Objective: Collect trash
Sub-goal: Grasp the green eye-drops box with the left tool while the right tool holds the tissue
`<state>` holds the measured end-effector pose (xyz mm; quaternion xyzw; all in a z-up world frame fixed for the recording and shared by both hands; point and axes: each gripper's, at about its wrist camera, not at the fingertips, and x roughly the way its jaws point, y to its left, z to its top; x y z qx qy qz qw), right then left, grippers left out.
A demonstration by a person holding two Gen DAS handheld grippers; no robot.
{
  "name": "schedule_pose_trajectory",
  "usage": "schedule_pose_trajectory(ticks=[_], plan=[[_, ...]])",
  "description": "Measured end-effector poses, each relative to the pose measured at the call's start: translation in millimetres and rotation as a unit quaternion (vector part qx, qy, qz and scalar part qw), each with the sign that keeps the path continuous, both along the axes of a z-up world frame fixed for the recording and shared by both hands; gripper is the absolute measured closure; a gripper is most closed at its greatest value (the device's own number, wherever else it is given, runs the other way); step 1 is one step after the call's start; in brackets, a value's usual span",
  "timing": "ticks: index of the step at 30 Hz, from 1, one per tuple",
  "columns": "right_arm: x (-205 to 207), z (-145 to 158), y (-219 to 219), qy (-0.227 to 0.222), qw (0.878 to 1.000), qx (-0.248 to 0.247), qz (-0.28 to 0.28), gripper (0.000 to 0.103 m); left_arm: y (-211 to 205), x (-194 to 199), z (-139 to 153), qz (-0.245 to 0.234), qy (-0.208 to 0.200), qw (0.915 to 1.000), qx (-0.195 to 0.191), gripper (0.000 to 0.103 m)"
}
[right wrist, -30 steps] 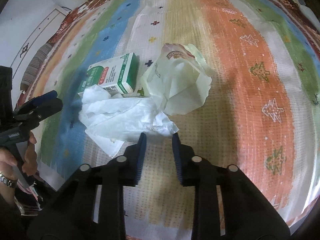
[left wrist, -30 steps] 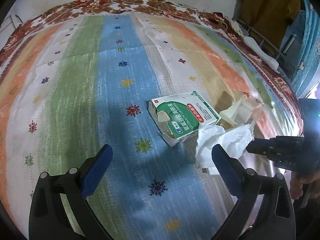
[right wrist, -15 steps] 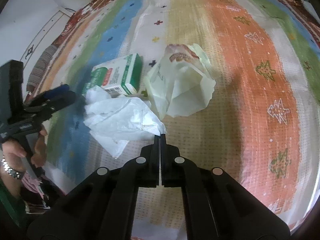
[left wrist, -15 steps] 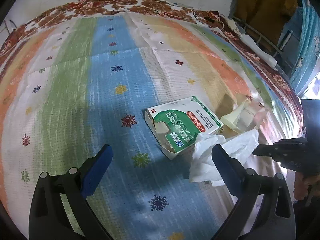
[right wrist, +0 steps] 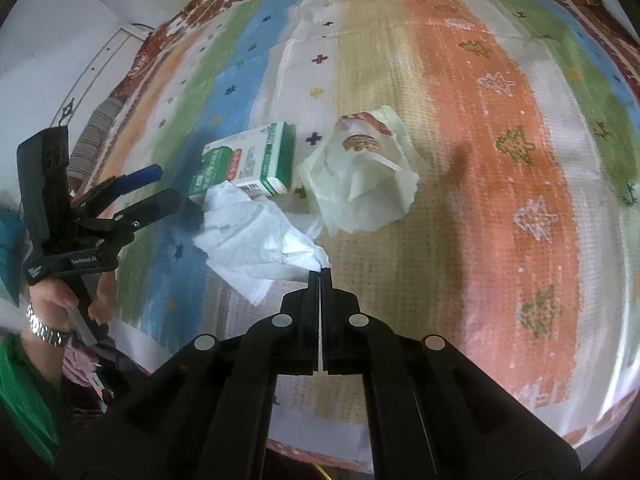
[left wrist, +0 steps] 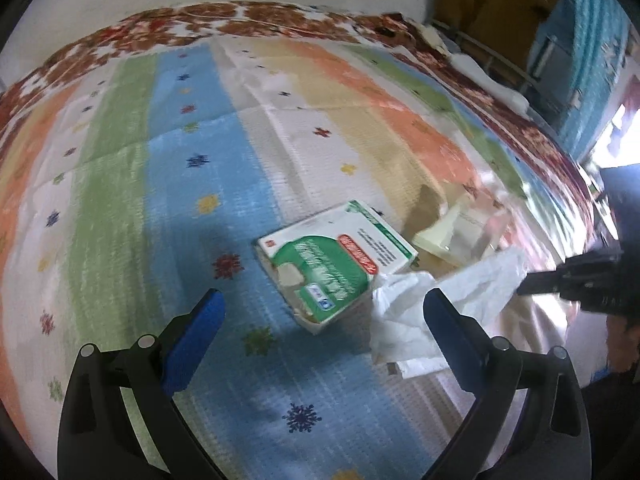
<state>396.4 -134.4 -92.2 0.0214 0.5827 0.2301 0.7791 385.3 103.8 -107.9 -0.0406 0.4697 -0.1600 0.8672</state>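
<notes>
The right gripper point(right wrist: 320, 272) was clamped on a corner of the crumpled white tissue point(right wrist: 256, 240) at frame centre, while the left gripper point(left wrist: 320, 316) hung wide open, holding nothing. A second earlier the right fingers stood apart short of the tissue. The tissue lay beside the green box point(right wrist: 252, 160) and pale wrapper point(right wrist: 360, 176) on the striped cloth point(right wrist: 500, 160).

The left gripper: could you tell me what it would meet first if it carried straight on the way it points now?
Most likely the green and white box, which lies on the striped blanket ahead of the open left gripper. The white tissue sits nearer its right finger; depth is hard to judge.
</notes>
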Motion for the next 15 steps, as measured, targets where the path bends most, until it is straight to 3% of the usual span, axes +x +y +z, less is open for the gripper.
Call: schedule_pose_trajectory(ticks=[6, 11, 15], plan=[[4, 6, -16, 0.003, 1.000, -0.018, -0.010, 0.103, -20, 11, 0, -0.059, -0.021, 0.9966, 0.054, 0.006], [11, 11, -32, -0.003, 0.999, -0.023, -0.026, 0.103, -23, 19, 2, -0.093, -0.032, 0.9937, 0.055, 0.006], [15, 6, -38, 0.001, 0.999, -0.026, -0.033, 0.103, -31, 29, -7, -0.138, -0.021, 0.9871, 0.079, 0.006]])
